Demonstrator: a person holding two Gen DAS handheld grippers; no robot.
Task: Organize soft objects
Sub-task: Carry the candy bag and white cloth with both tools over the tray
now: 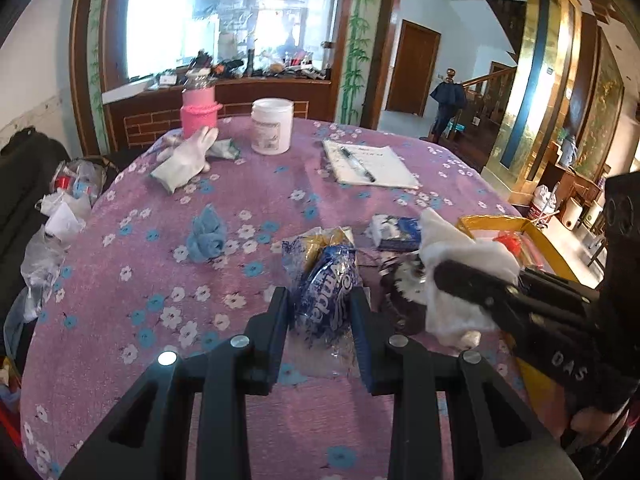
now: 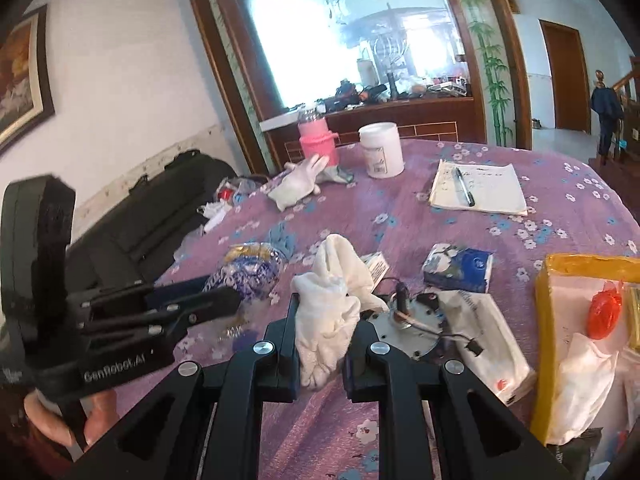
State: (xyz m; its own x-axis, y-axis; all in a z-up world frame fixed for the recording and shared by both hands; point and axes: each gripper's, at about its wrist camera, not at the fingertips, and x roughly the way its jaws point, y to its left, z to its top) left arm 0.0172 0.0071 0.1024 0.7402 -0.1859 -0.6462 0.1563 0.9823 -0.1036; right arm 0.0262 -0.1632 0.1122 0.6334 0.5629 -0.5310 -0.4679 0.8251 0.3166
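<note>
Two soft items lifted, most still scattered.
Left tool point(image 1: 322, 312) clamps the blue tissue pack point(image 1: 326, 292); right tool point(image 2: 320, 344) pinches a white glove point(image 2: 328, 312). On the desk point(image 1: 160, 280), blue cloth point(image 1: 206, 236) at 10 o'clock awaits sorting.

A blue-and-white crinkly packet point(image 1: 326, 292) was gripped between the fingers of the left claw point(image 1: 320, 312) above the flowered purple bench point(image 1: 132, 280). To its right, a white cloth point(image 1: 460, 276) was pinched by the right claw point(image 1: 452, 280). A rolled blue towel point(image 1: 206, 240) was seen beyond.
</note>
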